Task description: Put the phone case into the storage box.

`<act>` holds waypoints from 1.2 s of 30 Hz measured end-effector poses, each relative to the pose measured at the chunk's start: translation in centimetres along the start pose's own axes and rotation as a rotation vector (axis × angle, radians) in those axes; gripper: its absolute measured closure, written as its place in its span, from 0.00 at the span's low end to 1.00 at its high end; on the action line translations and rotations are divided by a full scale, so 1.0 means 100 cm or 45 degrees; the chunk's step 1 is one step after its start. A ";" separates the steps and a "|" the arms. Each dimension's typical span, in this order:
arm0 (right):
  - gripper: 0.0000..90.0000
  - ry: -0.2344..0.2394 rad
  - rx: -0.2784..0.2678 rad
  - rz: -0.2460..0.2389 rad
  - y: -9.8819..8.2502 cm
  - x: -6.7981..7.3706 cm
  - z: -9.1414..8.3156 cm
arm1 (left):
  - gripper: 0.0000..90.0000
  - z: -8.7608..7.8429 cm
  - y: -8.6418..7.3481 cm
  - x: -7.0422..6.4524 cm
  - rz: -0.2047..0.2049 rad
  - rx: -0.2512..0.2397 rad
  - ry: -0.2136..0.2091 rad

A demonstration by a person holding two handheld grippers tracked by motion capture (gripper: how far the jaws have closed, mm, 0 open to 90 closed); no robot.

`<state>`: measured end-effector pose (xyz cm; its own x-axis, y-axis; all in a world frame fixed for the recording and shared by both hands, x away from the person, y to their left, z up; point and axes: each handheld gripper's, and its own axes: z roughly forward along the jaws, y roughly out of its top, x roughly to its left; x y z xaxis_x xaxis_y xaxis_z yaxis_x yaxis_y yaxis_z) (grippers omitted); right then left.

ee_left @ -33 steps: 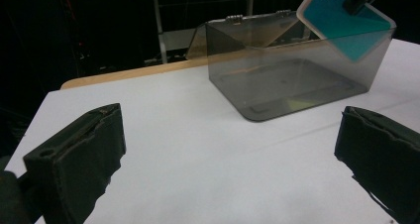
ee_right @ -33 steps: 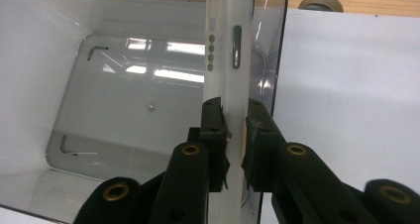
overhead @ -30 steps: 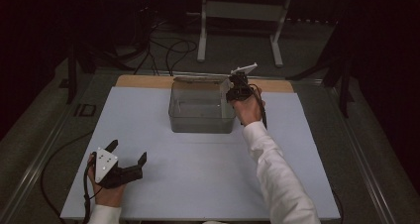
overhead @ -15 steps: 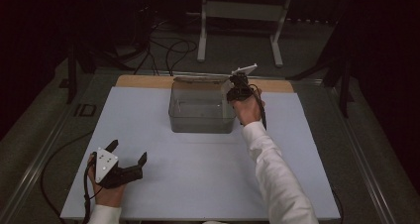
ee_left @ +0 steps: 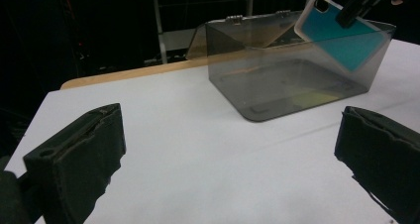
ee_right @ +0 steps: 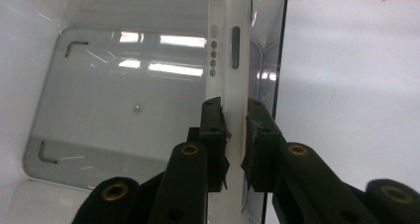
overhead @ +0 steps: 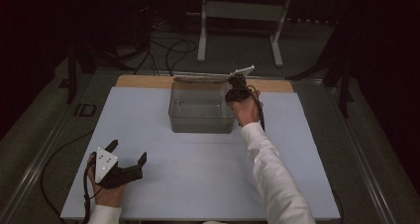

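Observation:
A smoky clear plastic box (overhead: 200,116) stands at the far middle of the white table (overhead: 198,184), its lid (overhead: 200,79) folded open behind it. My right gripper (overhead: 236,92) hangs over the box's right wall, shut on a phone (ee_right: 228,60) in a white case. The phone (ee_left: 341,38) shows a teal back and leans tilted inside the box (ee_left: 277,80) against that wall, its top end sticking out. In the right gripper view my right gripper (ee_right: 236,127) pinches the phone's thin edges above the box floor (ee_right: 124,110). My left gripper (overhead: 128,151) rests open near the table's front left, nothing between its pads (ee_left: 79,149).
A strip of bare wood (overhead: 143,81) runs along the table's far edge behind the box. Beyond it stand a metal stand (overhead: 237,16) and loose cables (overhead: 173,48) on the dark floor. The white sheet reaches the table's front edge.

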<state>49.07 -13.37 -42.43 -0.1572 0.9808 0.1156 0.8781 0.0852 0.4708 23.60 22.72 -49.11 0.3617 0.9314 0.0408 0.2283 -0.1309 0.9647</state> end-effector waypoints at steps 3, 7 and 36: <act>0.90 -0.010 0.004 -0.003 0.000 0.001 0.001 | 0.00 0.000 0.000 0.000 0.000 0.000 0.000; 0.90 -0.014 0.007 -0.002 0.000 0.001 0.001 | 0.00 0.000 0.000 0.000 -0.001 0.001 0.000; 0.90 -0.079 -0.024 -0.011 -0.002 0.009 0.012 | 0.00 0.001 0.000 0.001 -0.004 0.001 -0.003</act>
<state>49.30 -12.35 -43.44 -0.1357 0.9891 0.0571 0.8681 0.0909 0.4880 23.68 22.78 -49.14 0.3632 0.9310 0.0375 0.2298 -0.1285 0.9647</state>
